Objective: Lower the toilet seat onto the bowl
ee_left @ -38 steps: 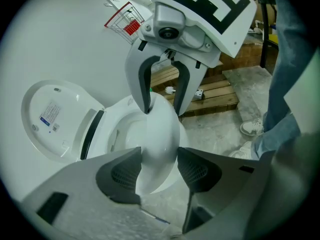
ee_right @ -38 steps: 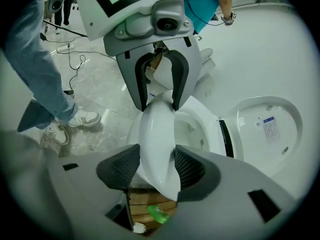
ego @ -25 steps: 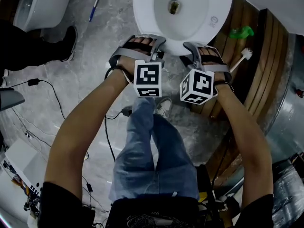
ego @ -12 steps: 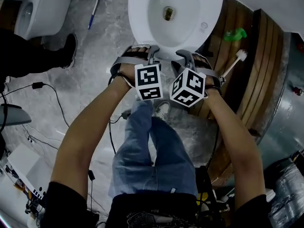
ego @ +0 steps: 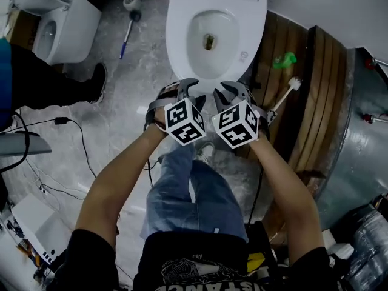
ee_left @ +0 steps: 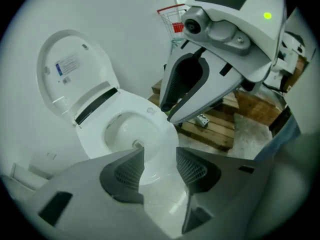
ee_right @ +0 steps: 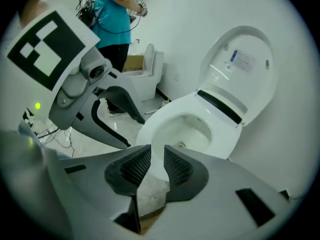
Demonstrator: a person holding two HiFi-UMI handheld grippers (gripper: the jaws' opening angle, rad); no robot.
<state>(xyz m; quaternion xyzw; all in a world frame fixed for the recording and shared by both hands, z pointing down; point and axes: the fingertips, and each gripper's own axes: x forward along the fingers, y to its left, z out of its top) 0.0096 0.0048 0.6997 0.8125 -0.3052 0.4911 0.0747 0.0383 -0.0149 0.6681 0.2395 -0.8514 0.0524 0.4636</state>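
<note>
A white toilet stands at the top of the head view. Its seat ring [ego: 180, 47] lies flat on the bowl [ego: 209, 40], and the lid [ee_left: 75, 66] stands upright behind it. My left gripper [ego: 190, 88] and right gripper [ego: 227, 91] hang side by side just in front of the bowl's front rim, apart from it. The left gripper [ee_left: 160, 165] is open with nothing between its pads. The right gripper [ee_right: 157, 165] has just been closing; a narrow gap is left and nothing is in it. The lid [ee_right: 244, 59] and seat [ee_right: 165, 115] also show in the right gripper view.
A second toilet [ego: 54, 17] stands at upper left, with a long-handled brush [ego: 128, 18] on the floor beside it. Wooden pallets [ego: 300, 77] at the right bear a white brush [ego: 285, 93] and a green item [ego: 284, 60]. Cables [ego: 66, 139] cross the floor. A person in teal [ee_right: 112, 19] stands behind.
Both grippers have lifted off the bowl's front rim, drawn closer together and rolled, so the marker cubes now tilt. The right jaws stand narrower than before.
</note>
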